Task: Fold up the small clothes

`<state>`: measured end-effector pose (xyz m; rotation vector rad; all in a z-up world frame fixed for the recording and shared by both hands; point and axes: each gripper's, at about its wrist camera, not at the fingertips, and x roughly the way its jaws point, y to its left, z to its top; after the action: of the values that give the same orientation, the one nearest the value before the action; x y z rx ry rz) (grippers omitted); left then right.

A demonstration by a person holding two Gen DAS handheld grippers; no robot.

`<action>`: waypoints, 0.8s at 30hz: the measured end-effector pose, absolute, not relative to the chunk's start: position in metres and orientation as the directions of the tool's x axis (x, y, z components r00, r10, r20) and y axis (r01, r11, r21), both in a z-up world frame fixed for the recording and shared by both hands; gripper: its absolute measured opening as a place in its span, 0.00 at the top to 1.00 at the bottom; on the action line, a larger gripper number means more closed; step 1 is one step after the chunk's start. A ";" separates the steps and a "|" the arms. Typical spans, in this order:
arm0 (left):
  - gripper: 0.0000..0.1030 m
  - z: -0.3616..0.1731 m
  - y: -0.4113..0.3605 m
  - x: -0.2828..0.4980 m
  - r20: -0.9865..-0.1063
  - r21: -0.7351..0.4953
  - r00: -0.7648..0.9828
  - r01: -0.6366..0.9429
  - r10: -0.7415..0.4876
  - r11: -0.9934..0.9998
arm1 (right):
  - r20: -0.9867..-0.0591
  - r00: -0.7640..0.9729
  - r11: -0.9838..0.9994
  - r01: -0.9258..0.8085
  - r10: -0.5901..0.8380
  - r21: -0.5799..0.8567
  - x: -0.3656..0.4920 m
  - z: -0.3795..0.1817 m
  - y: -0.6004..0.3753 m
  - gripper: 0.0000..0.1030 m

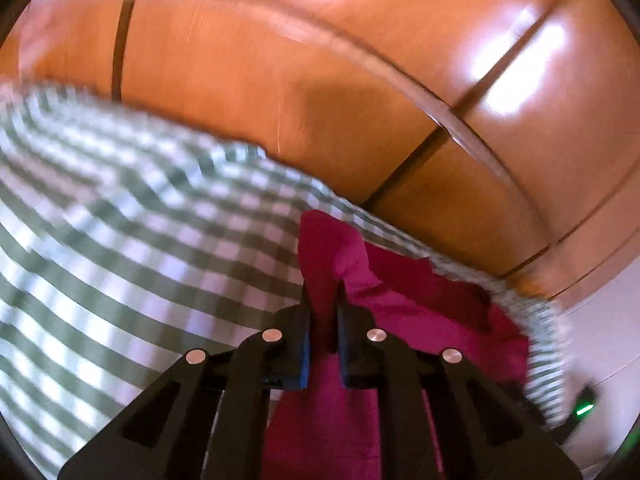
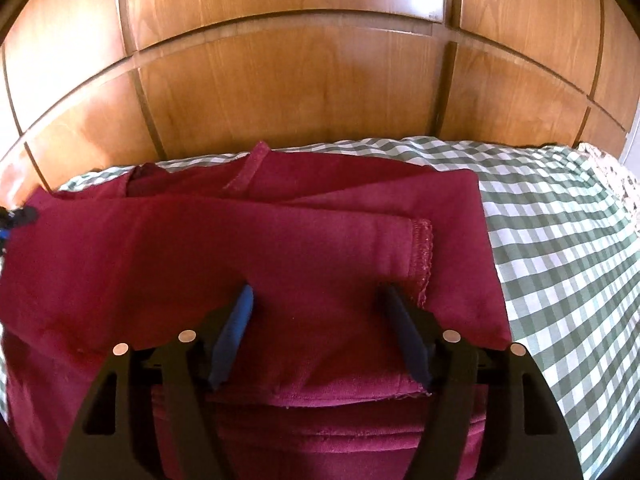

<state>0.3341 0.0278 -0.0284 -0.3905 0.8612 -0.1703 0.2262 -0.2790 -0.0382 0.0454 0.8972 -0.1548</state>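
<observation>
Left gripper (image 1: 323,300) pinched tight on a fold of red cloth (image 1: 404,300) at 6 o'clock over the checked sheet (image 1: 120,220), right gripper (image 2: 318,304) wide open above the folded cloth, touching nothing.

A: How many garments were there?
B: One, a garment (image 2: 248,264) filling the lower left of the right wrist view.
A: And cloths?
B: One checked cloth (image 2: 560,248) at the right.
A: Grippers?
B: Two: the left gripper (image 1: 323,292) and the right gripper (image 2: 318,294).
</observation>
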 end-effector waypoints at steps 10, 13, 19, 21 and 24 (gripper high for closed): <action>0.70 -0.042 0.004 0.321 -0.751 -0.135 0.659 -0.094 -0.040 0.986 | -0.778 0.616 0.987 0.159 -0.120 -0.026 0.227 -0.042 -0.278 0.32; 0.71 -0.022 0.007 0.282 -0.711 -0.174 0.694 -0.018 -0.113 0.985 | -0.776 0.621 0.987 0.160 -0.115 -0.018 0.226 -0.042 -0.279 0.32; 0.71 -0.063 -0.013 0.266 -0.790 -0.084 0.605 0.055 -0.101 0.995 | -0.777 0.618 0.987 0.157 -0.117 -0.024 0.227 -0.044 -0.279 0.32; 0.71 -0.062 -0.011 0.269 -0.791 -0.085 0.605 0.048 -0.096 0.995 | -0.778 0.621 0.988 0.157 -0.098 0.001 0.227 -0.044 -0.282 0.32; 0.71 -0.050 -0.011 0.268 -0.792 -0.082 0.605 0.030 -0.083 0.996 | -0.779 0.617 0.988 0.157 -0.109 -0.014 0.227 -0.044 -0.280 0.32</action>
<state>0.2684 -0.0113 -0.0505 -0.0619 0.9186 -0.0656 0.2270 -0.2802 -0.0438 0.0572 0.8927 -0.1532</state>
